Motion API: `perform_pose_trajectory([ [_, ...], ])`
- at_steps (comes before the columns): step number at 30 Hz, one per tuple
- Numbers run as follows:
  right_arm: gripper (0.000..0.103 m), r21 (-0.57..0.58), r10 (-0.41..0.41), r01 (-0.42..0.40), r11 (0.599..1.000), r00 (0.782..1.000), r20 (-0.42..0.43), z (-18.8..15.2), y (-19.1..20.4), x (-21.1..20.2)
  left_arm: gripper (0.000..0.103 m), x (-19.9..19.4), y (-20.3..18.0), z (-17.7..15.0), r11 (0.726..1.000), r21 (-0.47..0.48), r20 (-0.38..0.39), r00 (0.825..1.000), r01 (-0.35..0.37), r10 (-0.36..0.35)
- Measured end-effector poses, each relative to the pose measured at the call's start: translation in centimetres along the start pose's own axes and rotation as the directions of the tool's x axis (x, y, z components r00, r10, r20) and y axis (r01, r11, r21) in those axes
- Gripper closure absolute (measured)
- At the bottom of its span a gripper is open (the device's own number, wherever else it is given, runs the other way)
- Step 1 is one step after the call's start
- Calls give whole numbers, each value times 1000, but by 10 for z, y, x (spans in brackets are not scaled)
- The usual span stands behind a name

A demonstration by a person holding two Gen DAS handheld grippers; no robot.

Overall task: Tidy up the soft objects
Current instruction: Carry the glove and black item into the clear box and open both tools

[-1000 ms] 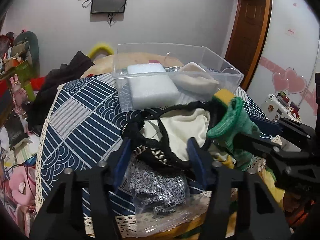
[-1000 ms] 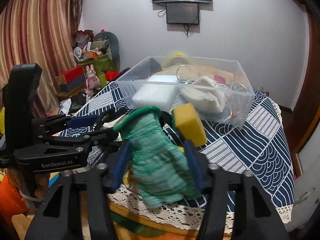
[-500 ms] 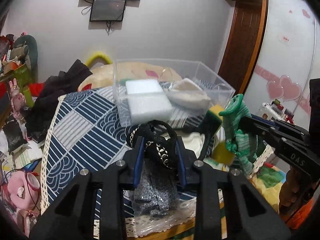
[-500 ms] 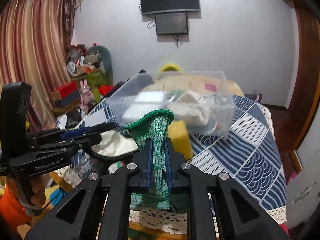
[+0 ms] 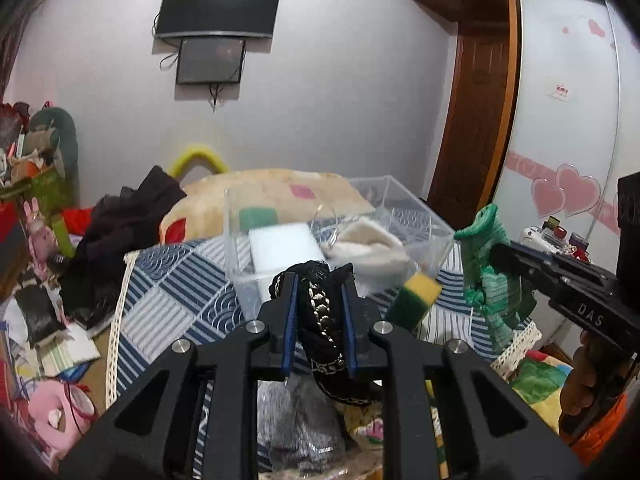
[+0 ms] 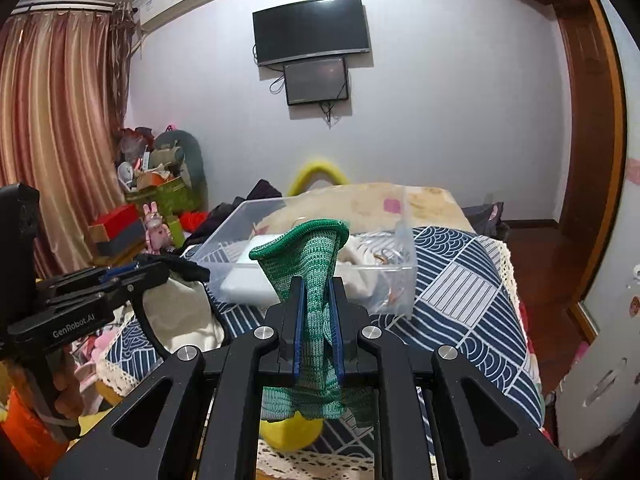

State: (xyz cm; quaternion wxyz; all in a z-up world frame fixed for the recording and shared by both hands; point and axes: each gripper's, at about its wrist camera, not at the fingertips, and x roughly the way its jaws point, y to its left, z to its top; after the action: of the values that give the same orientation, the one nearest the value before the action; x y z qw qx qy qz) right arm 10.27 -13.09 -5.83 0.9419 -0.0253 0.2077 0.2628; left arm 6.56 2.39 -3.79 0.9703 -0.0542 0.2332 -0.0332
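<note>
My left gripper [image 5: 319,294] is shut on a black strap with a gold chain [image 5: 320,312], lifted above the table in front of the clear plastic bin [image 5: 412,216]. My right gripper [image 6: 316,300] is shut on a green knitted glove [image 6: 308,256], also raised; the glove shows in the left wrist view [image 5: 486,268] at the right. The bin [image 6: 304,280] holds a white foam block [image 5: 282,246] and a cream cloth [image 5: 372,248]. A yellow-green sponge [image 5: 414,300] is beside the bin. A cream bag [image 6: 180,316] hangs under the left gripper [image 6: 172,270].
The table wears a blue-and-white patterned cloth [image 6: 460,300] with lace edge. A clear packet of grey fabric [image 5: 296,412] lies near the front edge. A yellow object [image 6: 292,432] sits under my right gripper. Clutter fills the room's left side [image 5: 40,208].
Both grippers closed from open, the left on the black strap, the right on the green glove, and both have risen away from the table. The sponge now sits lower in the right view.
</note>
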Motion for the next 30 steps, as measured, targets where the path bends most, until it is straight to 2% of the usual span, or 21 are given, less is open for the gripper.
perform_pose_trajectory([
  [11,92,4,-40,40,999,997,64,26,-11,-1,84,-3,-8,45,999,44,115,993,-27,22],
  [17,92,4,-52,52,999,994,94,45,-16,7,84,7,-1,72,998,19,168,985,-53,49],
  [21,92,-3,-58,58,998,993,102,56,-15,19,84,18,9,79,998,-13,189,980,-64,66],
  [25,92,-21,-67,69,997,993,97,62,-13,35,84,35,15,77,997,-32,190,979,-75,80],
  [30,92,-70,-98,100,993,995,34,62,-6,69,84,67,22,70,996,-45,128,988,-81,86],
])
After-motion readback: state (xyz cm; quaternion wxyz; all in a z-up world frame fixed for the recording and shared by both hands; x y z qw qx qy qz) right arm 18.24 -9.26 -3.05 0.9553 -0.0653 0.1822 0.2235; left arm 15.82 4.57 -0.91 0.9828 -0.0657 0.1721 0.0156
